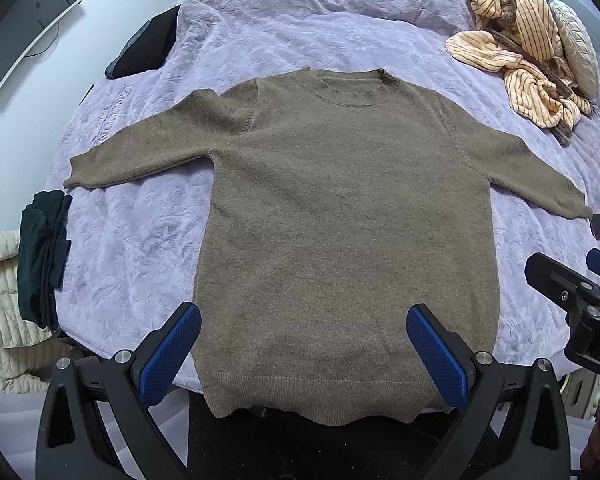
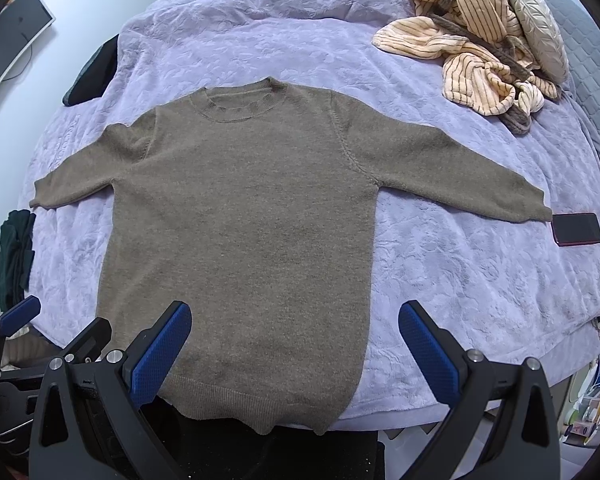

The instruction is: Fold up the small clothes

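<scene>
A fuzzy brown knit sweater [image 1: 340,208] is lying flat on the quilted lavender bed [image 1: 140,248], both grippers' [image 1: 304,356] [image 2: 296,354] ridged blue fingers [image 1: 168,356] gaping empty.

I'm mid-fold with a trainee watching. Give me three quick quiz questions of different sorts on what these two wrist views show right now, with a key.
1. True or false: the brown sweater lies flat on the lavender bedspread with both sleeves spread outward.
2. Multiple choice: what lies just past the cuff of the sleeve on the right of the right wrist view? A) a remote control B) a phone C) a folded sock
3. Short answer: what state are the left gripper and right gripper in, and do they hold anything?

Key: 1 true. 2 B. 3 Both open, fingers apart over the sweater's hem end, holding nothing.
</scene>
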The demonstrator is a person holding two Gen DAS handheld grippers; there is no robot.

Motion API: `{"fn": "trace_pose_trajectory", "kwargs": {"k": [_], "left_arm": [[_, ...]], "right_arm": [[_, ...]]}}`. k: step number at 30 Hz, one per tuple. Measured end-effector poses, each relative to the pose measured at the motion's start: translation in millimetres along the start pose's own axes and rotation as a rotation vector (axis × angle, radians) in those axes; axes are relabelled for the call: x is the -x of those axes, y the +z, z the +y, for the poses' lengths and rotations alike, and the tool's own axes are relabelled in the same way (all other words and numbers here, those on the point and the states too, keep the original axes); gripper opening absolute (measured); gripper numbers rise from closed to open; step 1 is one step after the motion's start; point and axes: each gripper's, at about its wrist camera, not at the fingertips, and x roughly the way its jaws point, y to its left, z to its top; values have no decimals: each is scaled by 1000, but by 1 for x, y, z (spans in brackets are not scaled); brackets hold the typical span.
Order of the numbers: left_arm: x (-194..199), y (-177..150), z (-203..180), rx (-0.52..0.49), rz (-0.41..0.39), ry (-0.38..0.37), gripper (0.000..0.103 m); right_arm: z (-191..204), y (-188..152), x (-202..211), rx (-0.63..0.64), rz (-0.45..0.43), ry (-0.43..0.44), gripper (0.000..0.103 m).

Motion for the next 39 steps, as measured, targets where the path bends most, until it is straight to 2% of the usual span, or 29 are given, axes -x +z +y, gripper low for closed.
{"fn": "trace_pose_trajectory", "kwargs": {"k": [18, 26, 29, 34, 36, 39], "left_arm": [[5, 1, 2, 34, -10, 42, 103], [5, 1, 2, 47, -5, 41, 103], [1, 1, 5, 51, 10, 18, 103], [-3, 4, 28, 89, 1, -43, 103], [-2, 9, 50, 137, -30, -70, 103], [-7, 20, 96, 224, -77, -65, 103]], "right_arm": [[1, 8, -8, 33, 13, 35, 103], [1, 9, -8, 37, 7, 43, 103], [1, 10, -10, 30, 7, 51, 103], [5, 14, -23, 22, 49, 51, 103], [14, 16, -26, 35, 57, 53, 103], [33, 19, -29, 64, 59, 52, 103]]}}
